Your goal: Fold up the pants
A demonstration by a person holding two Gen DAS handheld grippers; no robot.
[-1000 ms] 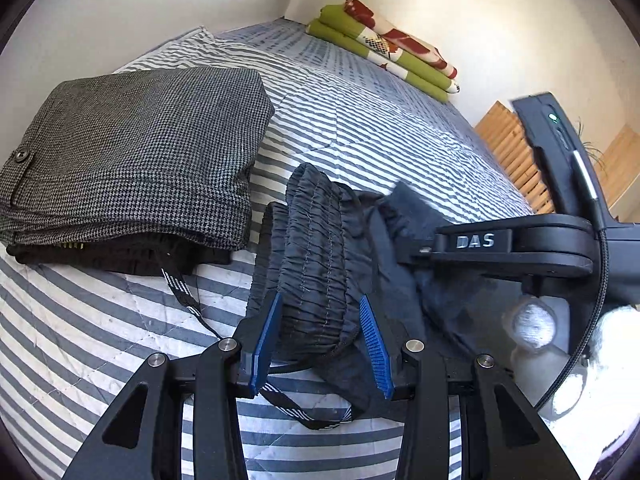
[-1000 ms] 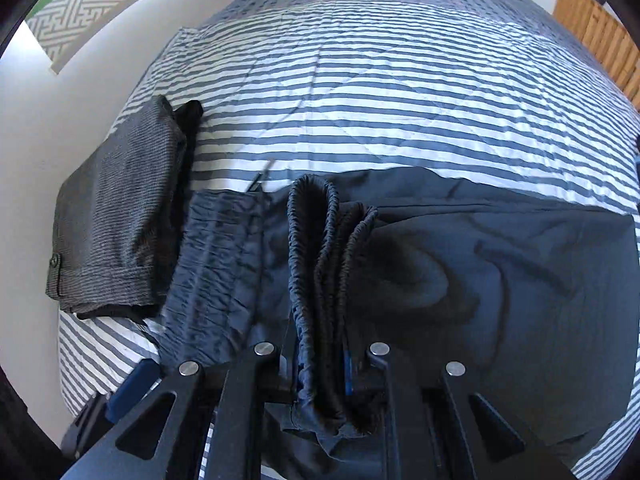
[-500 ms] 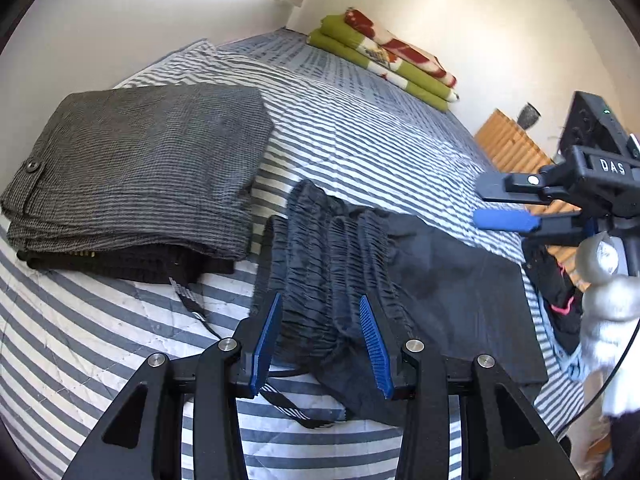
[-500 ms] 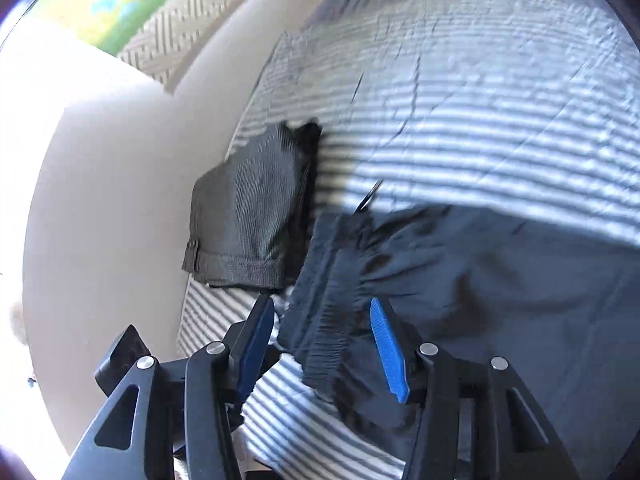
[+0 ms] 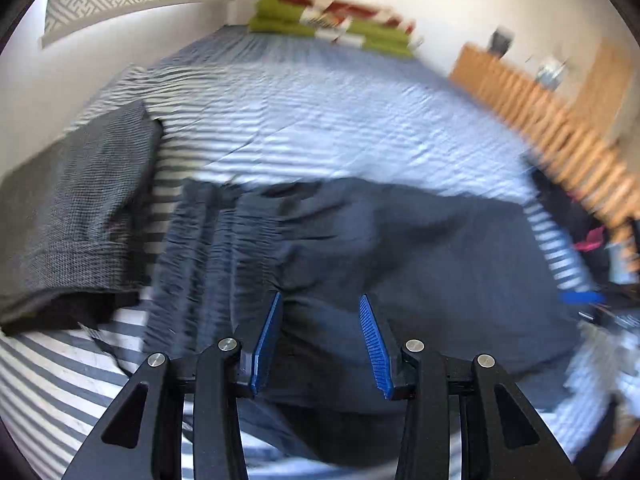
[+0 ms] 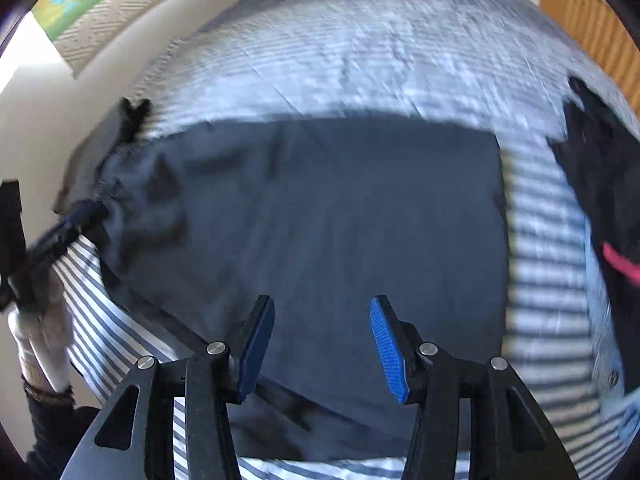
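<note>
Right gripper [image 6: 322,344] released the gathered waistband, now spread and empty over navy pants [image 6: 340,208] lying flat mid-bed. Left gripper [image 5: 319,340] also spread, nothing pinched. Grey folded pants [image 5: 68,216] at nine o'clock. Next fold likely pending.

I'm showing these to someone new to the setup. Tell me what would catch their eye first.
The dark navy pants dominate, spread flat across the striped bedspread in the middle of both views. Both pairs of blue-padded jaws stand open over them: the right gripper and the left gripper, neither holding cloth. To the left, folded grey checked trousers lie stacked, and a green-and-red folded blanket sits at the bed's far end.
</note>
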